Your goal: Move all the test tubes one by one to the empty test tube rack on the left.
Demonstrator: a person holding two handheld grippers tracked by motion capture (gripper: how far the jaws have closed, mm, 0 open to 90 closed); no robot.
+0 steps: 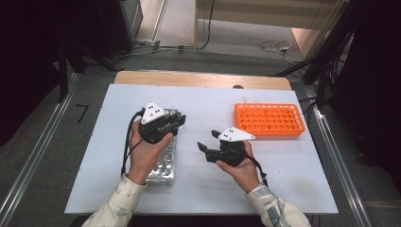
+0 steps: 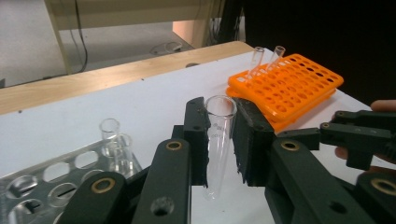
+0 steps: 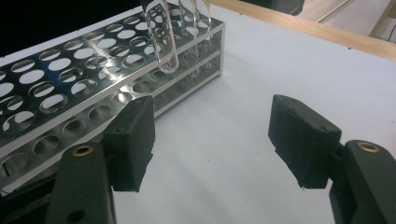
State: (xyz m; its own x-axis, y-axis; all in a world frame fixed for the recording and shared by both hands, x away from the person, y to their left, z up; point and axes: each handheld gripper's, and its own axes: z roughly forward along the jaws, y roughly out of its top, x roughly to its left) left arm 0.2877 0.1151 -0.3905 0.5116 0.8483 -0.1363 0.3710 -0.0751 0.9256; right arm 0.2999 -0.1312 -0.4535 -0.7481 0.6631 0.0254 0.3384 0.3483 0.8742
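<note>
My left gripper [image 1: 178,121] [image 2: 220,108] is shut on a clear test tube [image 2: 218,140], held upright just above the far end of a metal tube rack [image 1: 162,168] [image 2: 28,179]. In the right gripper view the tube's rounded bottom [image 3: 162,44] hangs over the metal rack [image 3: 56,93], clear of its holes. Two other tubes [image 2: 114,140] stand in the rack's end holes. My right gripper [image 1: 208,140] [image 3: 215,140] is open, with nothing between its fingers, low over the white board to the right of the rack.
An orange tube rack [image 1: 268,120] [image 2: 299,79] sits at the back right with two clear tubes [image 2: 267,58] in its far corner. The white board [image 1: 203,189] lies on a wooden table; its wooden strip [image 1: 203,79] runs along the far edge.
</note>
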